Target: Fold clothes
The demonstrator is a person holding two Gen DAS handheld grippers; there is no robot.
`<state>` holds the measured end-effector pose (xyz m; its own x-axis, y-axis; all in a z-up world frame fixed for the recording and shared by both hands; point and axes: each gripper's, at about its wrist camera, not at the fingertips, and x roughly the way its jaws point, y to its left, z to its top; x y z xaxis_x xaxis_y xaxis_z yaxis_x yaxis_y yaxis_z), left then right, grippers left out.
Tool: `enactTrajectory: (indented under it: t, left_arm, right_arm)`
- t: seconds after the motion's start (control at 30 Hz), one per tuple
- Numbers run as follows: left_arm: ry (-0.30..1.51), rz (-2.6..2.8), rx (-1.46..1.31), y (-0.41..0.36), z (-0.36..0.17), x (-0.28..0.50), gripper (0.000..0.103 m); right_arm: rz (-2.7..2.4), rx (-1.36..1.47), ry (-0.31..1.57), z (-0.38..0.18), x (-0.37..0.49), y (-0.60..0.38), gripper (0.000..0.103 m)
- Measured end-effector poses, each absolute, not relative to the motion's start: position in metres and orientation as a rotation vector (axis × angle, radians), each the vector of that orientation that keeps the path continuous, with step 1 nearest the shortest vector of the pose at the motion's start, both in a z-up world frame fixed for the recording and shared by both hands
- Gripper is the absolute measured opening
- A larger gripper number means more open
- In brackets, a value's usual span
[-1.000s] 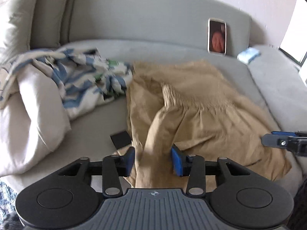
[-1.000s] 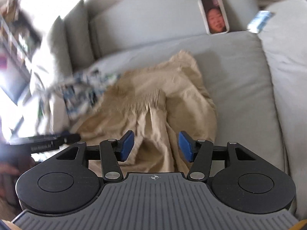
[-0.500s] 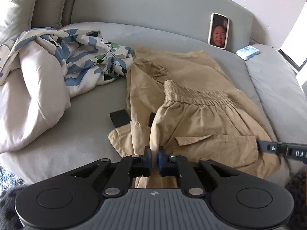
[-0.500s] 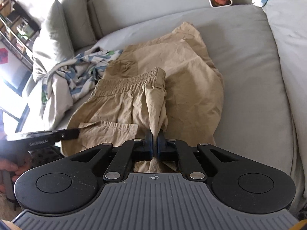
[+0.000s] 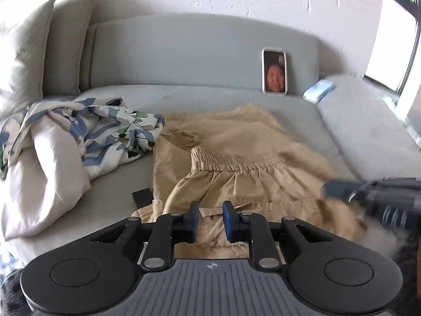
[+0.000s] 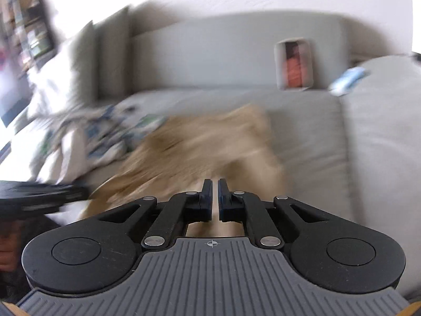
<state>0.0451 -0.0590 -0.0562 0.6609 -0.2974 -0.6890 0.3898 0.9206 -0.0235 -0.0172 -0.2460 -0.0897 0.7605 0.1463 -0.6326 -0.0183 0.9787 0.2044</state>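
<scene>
Tan trousers [image 5: 236,163] lie folded over on the grey sofa seat [image 5: 184,92], elastic waistband facing up. My left gripper [image 5: 209,220] is open and empty, just above the trousers' near edge. My right gripper [image 6: 215,200] shows a narrow gap between its pads with nothing in it; that view is badly blurred. The tan trousers [image 6: 205,147] lie ahead of it. Each gripper shows in the other's view: the right one [image 5: 373,197] at the right, the left one [image 6: 39,194] at the left.
A blue and white patterned cloth [image 5: 105,129] and a pale pillow [image 5: 44,173] lie at the left. A phone [image 5: 274,71] leans on the backrest. A small blue packet [image 5: 318,89] lies at the back right. A black strap [image 5: 142,197] lies by the trousers.
Both grippers shut on the trousers' near edge half a second ago. Now the left has let go and opened; the right has parted slightly and moves fast. The trousers lie flatter.
</scene>
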Motion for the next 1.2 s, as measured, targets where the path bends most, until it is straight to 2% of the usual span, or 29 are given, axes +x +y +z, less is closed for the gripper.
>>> enactTrajectory:
  t: [0.13, 0.2, 0.37, 0.5, 0.53, 0.57, 0.63, 0.7, 0.8, 0.9, 0.93, 0.97, 1.07, 1.1, 1.2]
  left_arm:
    - [0.846, -0.225, 0.063, -0.052, -0.082, 0.078, 0.011]
    - [0.926, -0.212, 0.014, -0.041, -0.096, 0.09, 0.011]
    - [0.954, -0.223, -0.072, -0.023, -0.098, 0.1, 0.01]
    - [0.909, -0.221, -0.07, -0.02, -0.081, 0.091, 0.01]
    - [0.875, -0.213, -0.061, -0.019, -0.071, 0.083, 0.018]
    - [0.84, -0.208, -0.042, -0.018, -0.062, 0.074, 0.031]
    - [0.794, -0.24, 0.0, -0.017, -0.052, 0.055, 0.032]
    - [0.802, -0.28, 0.034, -0.021, -0.053, 0.044, 0.031]
    - [0.83, -0.277, 0.13, -0.033, -0.071, 0.035, 0.031]
    - [0.902, -0.232, 0.111, -0.026, -0.092, 0.041, 0.026]
    - [0.922, -0.223, 0.096, -0.022, -0.098, 0.045, 0.029]
    - [0.944, -0.224, 0.06, -0.016, -0.103, 0.05, 0.031]
    - [0.982, -0.217, -0.03, -0.001, -0.1, 0.057, 0.035]
    - [0.984, -0.21, -0.043, 0.003, -0.097, 0.056, 0.034]
    - [0.935, -0.225, -0.075, 0.01, -0.077, 0.045, 0.029]
  right_arm:
    - [0.055, 0.159, 0.777, -0.115, -0.001, -0.238, 0.007]
    - [0.002, 0.145, 0.812, -0.127, 0.007, -0.244, 0.0]
    - [-0.146, 0.105, 0.882, -0.15, 0.016, -0.275, 0.0]
    - [-0.128, 0.18, 0.848, -0.131, 0.008, -0.29, 0.002]
    - [-0.123, 0.184, 0.813, -0.122, 0.003, -0.288, 0.003]
    - [-0.103, 0.191, 0.783, -0.112, -0.003, -0.286, 0.004]
    - [-0.043, 0.209, 0.731, -0.094, -0.017, -0.282, 0.014]
    - [0.018, 0.193, 0.728, -0.087, -0.027, -0.27, 0.016]
    - [0.09, 0.123, 0.781, -0.096, -0.035, -0.243, 0.016]
    - [0.071, 0.012, 0.875, -0.12, -0.034, -0.229, 0.015]
    - [0.051, -0.024, 0.9, -0.128, -0.034, -0.23, 0.008]
    - [0.023, -0.056, 0.913, -0.134, -0.034, -0.233, 0.007]
    - [-0.098, -0.083, 0.927, -0.14, -0.041, -0.255, 0.01]
    - [-0.143, -0.082, 0.935, -0.141, -0.043, -0.264, 0.017]
    - [-0.23, 0.016, 0.958, -0.134, -0.051, -0.297, 0.016]
